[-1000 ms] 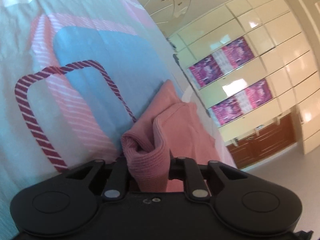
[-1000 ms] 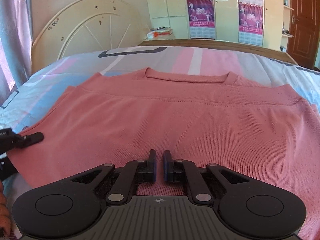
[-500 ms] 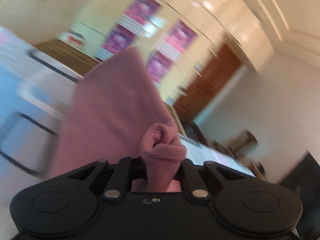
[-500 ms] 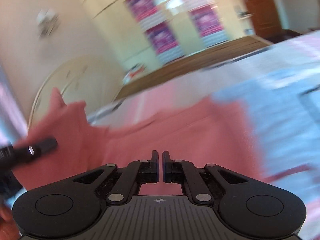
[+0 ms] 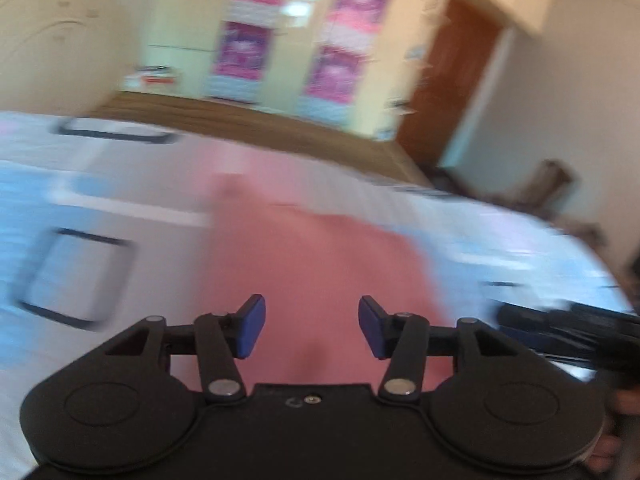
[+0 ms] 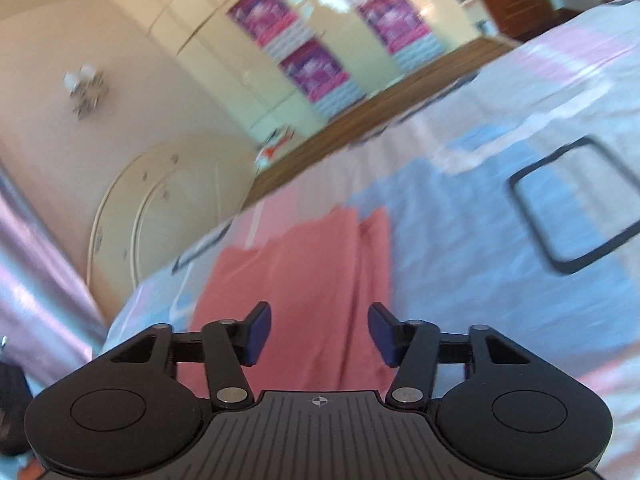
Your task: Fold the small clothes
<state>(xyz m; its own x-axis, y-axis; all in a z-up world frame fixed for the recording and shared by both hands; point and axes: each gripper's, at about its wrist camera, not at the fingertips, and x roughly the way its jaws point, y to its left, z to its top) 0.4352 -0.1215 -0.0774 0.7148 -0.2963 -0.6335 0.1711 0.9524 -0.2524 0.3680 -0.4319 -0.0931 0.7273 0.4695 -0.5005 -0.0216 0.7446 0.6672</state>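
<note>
A pink knit top (image 5: 312,264) lies folded into a long narrow strip on the patterned bedsheet (image 5: 80,184); both views are motion-blurred. My left gripper (image 5: 311,326) hovers over its near end with jaws opening and nothing between the blue pads. The right wrist view shows the same pink top (image 6: 304,280) running away from my right gripper (image 6: 319,334), whose jaws are also opening with no cloth pinched. The other gripper's black body (image 5: 568,328) pokes in at the right edge of the left wrist view.
The bed's cream headboard (image 6: 168,208) stands at the far left, with a wooden ledge (image 5: 240,116) behind the bed and a wardrobe with purple posters (image 5: 296,36) beyond. A brown door (image 5: 452,80) is at the right. A purple curtain (image 6: 36,280) hangs at the left.
Both grippers carried the pink top's edge across, folding it into a narrow strip, then let go: the left was shut on a bunch of cloth, the right was shut, and now both stand apart.
</note>
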